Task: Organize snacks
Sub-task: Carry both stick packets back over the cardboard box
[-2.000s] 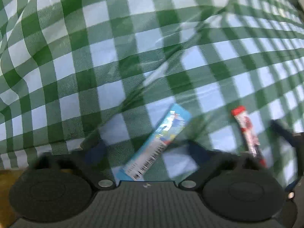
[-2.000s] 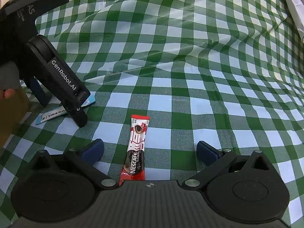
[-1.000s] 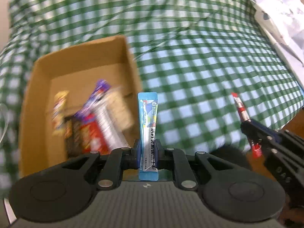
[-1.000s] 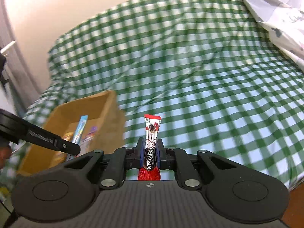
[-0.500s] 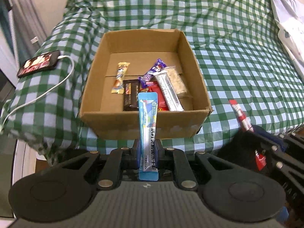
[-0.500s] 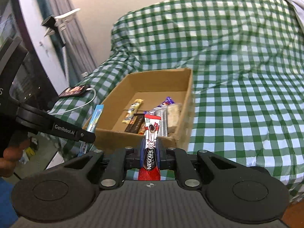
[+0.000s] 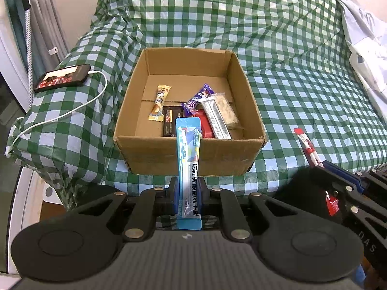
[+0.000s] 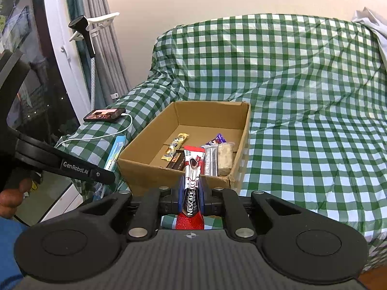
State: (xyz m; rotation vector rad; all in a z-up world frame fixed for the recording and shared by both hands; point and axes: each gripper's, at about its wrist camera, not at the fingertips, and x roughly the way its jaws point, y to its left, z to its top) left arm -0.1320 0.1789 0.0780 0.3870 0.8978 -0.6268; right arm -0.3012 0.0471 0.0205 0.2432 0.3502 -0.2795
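At the far left a phone point(image 7: 62, 77) with a white cable point(image 7: 72, 111) lies on the green checked cloth point(image 7: 290, 72). The left hand-held gripper point(image 7: 188, 193) is closed narrow on a blue stick packet point(image 7: 188, 159), which stands upright between its pads. Its lower end is hidden by the gripper body. Just beyond its upper end stands the open cardboard box point(image 7: 188, 154), with several snack bars point(image 7: 217, 118) lying inside; their labels are hard to read. To the right, the right hand-held gripper point(image 8: 191, 193) is also closed narrow, and it holds a red Nescafe stick point(image 8: 192, 181) upright, before the near wall of the box. A white sheet point(image 7: 362, 36) is cut off at the right edge.
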